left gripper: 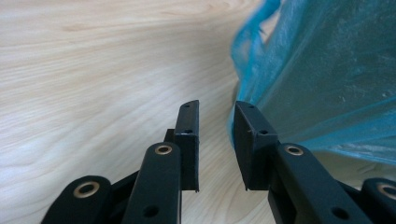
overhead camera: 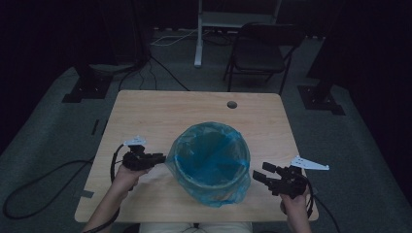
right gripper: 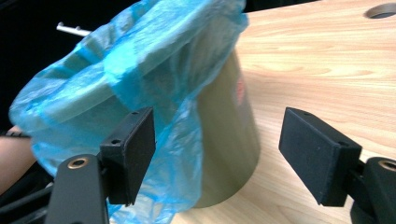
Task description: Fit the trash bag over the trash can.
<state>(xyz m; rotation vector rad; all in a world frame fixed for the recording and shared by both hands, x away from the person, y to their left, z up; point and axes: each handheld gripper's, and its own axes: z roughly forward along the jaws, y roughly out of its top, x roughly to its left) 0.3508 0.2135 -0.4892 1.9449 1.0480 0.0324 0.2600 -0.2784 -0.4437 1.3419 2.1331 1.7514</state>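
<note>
The table [overhead camera: 145, 111] was pale wood-grain board, smooth and matt, its streaked figure plain beneath the left gripper [left gripper: 215, 140]. That gripper's jaws were matt black plastic with dull brass-coloured rivets. Just right of its jaws hung the bag [left gripper: 327, 84], thin translucent blue plastic film, crinkled and faintly glossy. Ahead of the right gripper [right gripper: 217, 158], whose flat pads [right gripper: 135, 149] looked like matt black rubber, the bin [right gripper: 229, 140] under that film had a smooth, dull olive-tan wall, seemingly plastic.
</note>
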